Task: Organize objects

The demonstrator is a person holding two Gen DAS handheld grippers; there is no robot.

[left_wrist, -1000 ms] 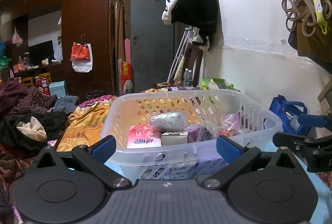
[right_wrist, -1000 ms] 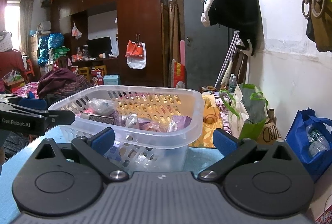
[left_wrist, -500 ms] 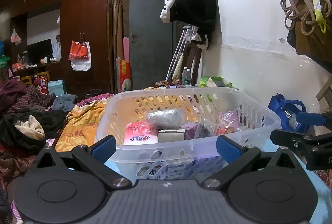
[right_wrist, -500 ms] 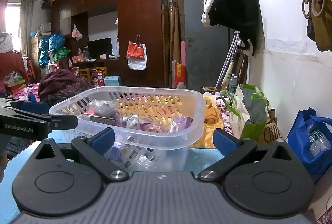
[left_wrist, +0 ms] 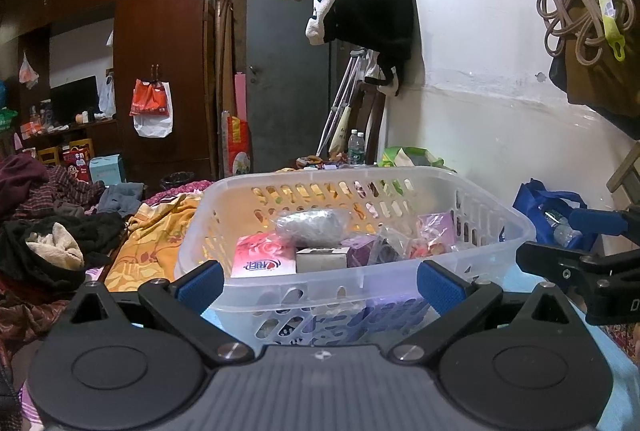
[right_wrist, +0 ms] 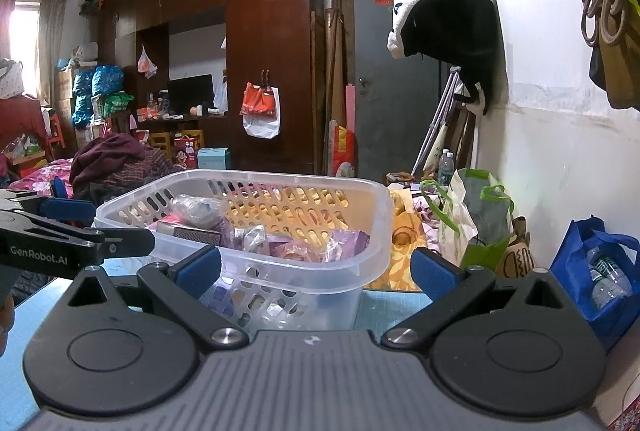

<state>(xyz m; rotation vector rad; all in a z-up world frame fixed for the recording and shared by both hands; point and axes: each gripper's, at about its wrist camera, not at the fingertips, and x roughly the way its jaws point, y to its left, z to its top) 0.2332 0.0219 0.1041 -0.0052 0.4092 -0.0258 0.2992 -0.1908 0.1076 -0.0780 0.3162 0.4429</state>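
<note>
A translucent white plastic basket [left_wrist: 360,273], its slotted walls pierced by rows of oval holes and its rim rounded and smooth, sits on a pale blue surface [right_wrist: 380,307] between two hand-held grippers, close in front of both cameras. The left gripper [left_wrist: 320,281] has its jaws spread wide and empty, blue ribbed pads flanking the basket's near wall; the right gripper [right_wrist: 316,271] is likewise spread wide and holds nothing, its pads either side of the basket's corner. Inside the basket lie a pink tissue pack [left_wrist: 264,261] printed with roses, a small white-and-grey box [left_wrist: 322,258], a lumpy bundle in crinkled clear film [left_wrist: 310,227], a purple packet [left_wrist: 438,227] and other wrappers too tangled to tell apart. More items show only as purple and white blurs through the lower slots. Behind the basket spreads an orange patterned cloth [left_wrist: 152,247]; a dark wood wardrobe [left_wrist: 160,51] and a grey door [left_wrist: 286,71] stand at the back. A blue tote bag [right_wrist: 600,271] holding a plastic bottle leans by the white wall, cut off by the frame edge.
</note>
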